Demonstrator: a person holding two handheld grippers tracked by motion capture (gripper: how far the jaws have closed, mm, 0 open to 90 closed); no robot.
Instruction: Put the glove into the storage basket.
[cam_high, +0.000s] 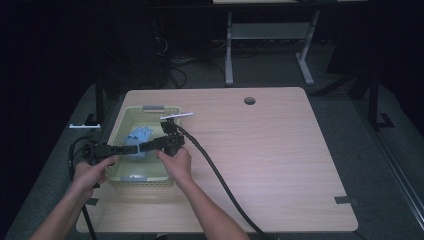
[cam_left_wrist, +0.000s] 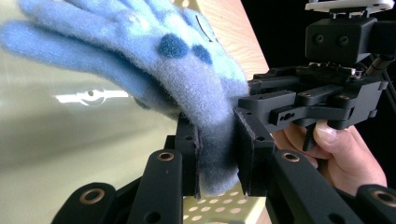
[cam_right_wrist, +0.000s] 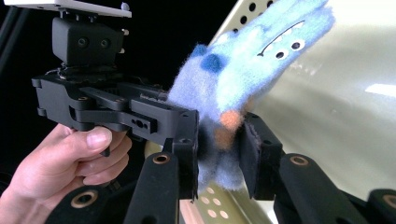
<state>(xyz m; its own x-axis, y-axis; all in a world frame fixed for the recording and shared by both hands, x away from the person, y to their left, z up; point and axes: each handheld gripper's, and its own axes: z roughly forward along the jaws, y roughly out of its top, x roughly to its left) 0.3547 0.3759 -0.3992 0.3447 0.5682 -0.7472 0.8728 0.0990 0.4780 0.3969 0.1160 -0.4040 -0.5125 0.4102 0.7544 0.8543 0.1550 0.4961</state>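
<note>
Dark room, pale wooden bench (cam_high: 280, 150): a fuzzy blue glove (cam_left_wrist: 154, 60) hangs over the perforated yellow-green basket (cam_high: 167, 181), pinched at its cuff between the left hand-held gripper (cam_left_wrist: 218, 154) and right hand-held gripper (cam_right_wrist: 219, 154), both clenched on it. Pulling apart could stretch the knit or slip one grasp, I judge. The basket's walls close beneath and the two heads nearly touching leave little room.

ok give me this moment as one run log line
left gripper: shut on blue glove | right gripper: shut on blue glove | place: over pale green basket | table
</note>
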